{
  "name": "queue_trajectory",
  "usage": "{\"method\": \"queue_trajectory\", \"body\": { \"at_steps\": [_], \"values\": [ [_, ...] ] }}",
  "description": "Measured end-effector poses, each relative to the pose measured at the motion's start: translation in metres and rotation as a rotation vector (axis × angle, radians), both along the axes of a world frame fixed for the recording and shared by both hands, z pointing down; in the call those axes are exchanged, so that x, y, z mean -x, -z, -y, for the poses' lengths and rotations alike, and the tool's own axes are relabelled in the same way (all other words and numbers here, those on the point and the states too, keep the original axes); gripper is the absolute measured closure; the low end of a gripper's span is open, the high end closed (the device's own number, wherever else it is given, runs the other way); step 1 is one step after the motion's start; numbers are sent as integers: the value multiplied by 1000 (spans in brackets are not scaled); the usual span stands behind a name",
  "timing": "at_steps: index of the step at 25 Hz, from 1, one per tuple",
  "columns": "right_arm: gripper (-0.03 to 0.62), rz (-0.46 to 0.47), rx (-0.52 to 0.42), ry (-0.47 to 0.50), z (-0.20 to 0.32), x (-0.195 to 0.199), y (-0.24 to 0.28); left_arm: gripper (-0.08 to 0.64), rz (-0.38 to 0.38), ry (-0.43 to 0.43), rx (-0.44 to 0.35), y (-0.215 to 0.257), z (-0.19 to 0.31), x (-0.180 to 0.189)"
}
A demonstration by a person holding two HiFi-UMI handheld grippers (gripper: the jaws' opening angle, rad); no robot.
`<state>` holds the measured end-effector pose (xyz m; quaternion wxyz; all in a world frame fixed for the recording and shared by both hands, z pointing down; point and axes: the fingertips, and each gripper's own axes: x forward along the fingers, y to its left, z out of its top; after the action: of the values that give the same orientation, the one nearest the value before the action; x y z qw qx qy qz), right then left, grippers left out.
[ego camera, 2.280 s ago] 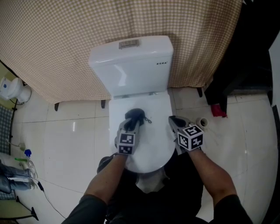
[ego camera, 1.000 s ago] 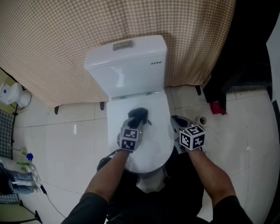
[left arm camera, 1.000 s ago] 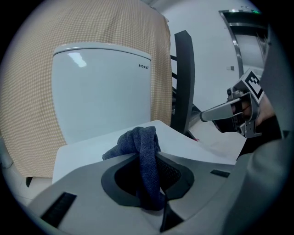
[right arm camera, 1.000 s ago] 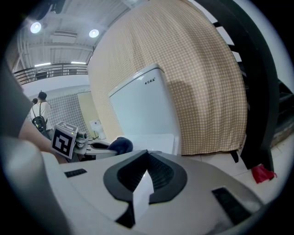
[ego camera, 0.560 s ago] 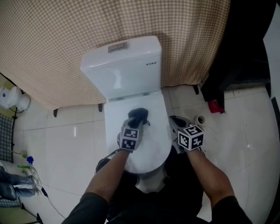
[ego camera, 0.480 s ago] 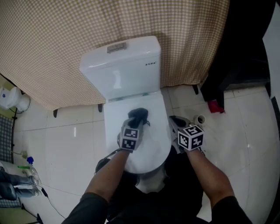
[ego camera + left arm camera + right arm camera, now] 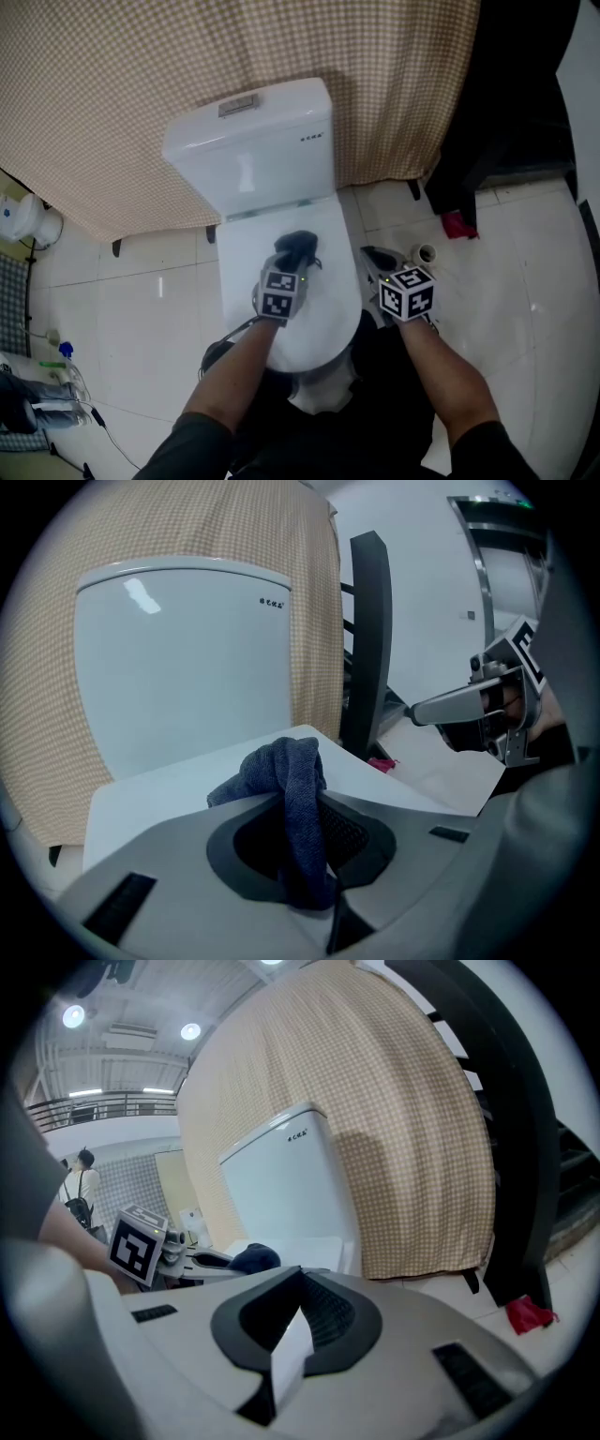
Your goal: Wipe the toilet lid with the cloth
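The white toilet lid lies closed below the tank. A dark blue cloth rests bunched on the lid's middle, and my left gripper is shut on it. In the left gripper view the cloth hangs down between the jaws, above the lid. My right gripper is shut and hovers just off the lid's right edge, holding nothing that I can make out. The right gripper view looks past its own jaws to the cloth and the tank.
A checked beige curtain hangs behind the tank. On the tiled floor to the right lie a red object and a small roll, beside dark furniture. A white container and cables are at the left.
The left gripper and cloth have slid a little to the right and toward the tank on the lid. The right gripper has stayed beside the lid's right edge. The head view has drifted.
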<state>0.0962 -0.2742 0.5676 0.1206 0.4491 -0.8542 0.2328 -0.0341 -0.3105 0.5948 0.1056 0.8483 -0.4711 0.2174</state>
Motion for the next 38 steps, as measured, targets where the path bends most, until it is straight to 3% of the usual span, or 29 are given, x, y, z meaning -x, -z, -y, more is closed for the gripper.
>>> {"method": "queue_trajectory", "body": {
  "at_steps": [22, 38],
  "values": [
    [588, -7, -6, -75, -6, -43, 0, 492, 21, -81, 26, -5, -6, -51],
    [588, 14, -11, -132, -10, -78, 4, 492, 14, -167, 54, -10, -13, -112]
  ]
}}
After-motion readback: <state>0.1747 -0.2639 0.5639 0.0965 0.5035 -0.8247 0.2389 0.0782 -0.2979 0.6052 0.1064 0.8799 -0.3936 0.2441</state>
